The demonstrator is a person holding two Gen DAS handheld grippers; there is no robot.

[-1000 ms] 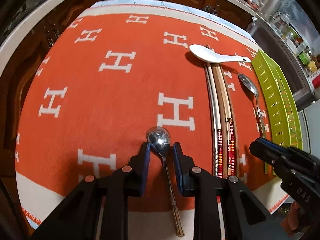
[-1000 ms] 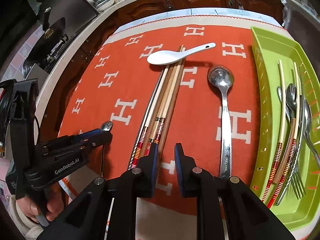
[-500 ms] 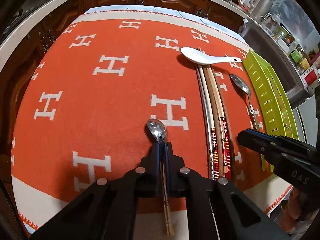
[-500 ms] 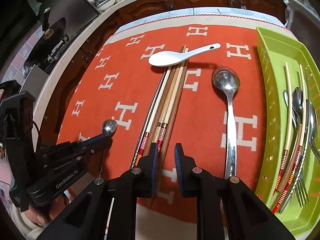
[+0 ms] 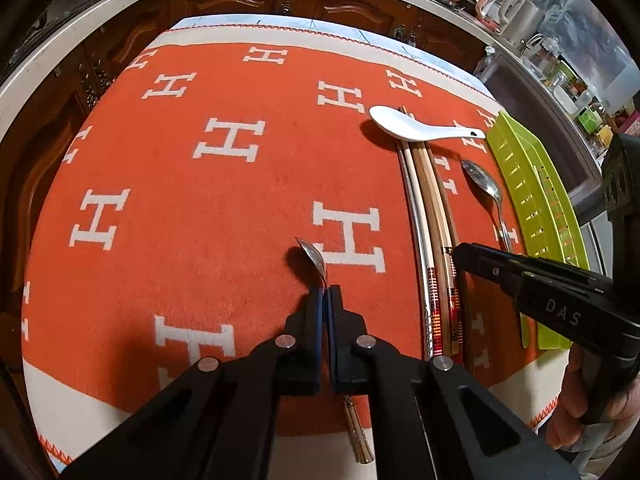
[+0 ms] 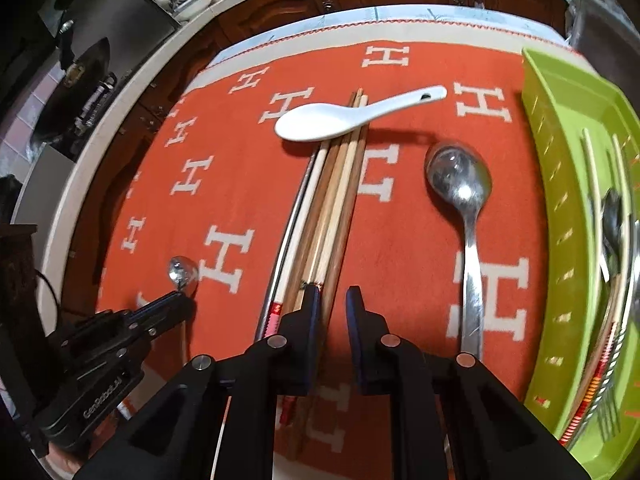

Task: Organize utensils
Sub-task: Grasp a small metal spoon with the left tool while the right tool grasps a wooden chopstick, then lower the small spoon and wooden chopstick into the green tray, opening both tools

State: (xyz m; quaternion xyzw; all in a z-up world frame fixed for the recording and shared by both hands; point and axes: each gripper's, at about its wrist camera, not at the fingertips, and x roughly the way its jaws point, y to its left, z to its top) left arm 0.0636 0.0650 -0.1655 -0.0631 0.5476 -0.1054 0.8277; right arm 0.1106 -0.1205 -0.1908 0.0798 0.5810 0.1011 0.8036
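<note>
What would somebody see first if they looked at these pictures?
Probably the bright orange cloth with big white H shapes, covering the whole table. Next, the white spoon lying across the far ends of a bundle of chopsticks in the middle. Close up, the left gripper has its fingers shut on a small metal spoon, while a lime green tray of cutlery sits at the right edge.

Orange cloth (image 5: 224, 216) with white H's; lime-green tray (image 6: 560, 128); white spoon (image 6: 320, 122).

White spoon (image 6: 320, 120) across chopsticks (image 6: 332, 208), steel spoon (image 6: 460, 184), green tray (image 6: 560, 128)
</note>
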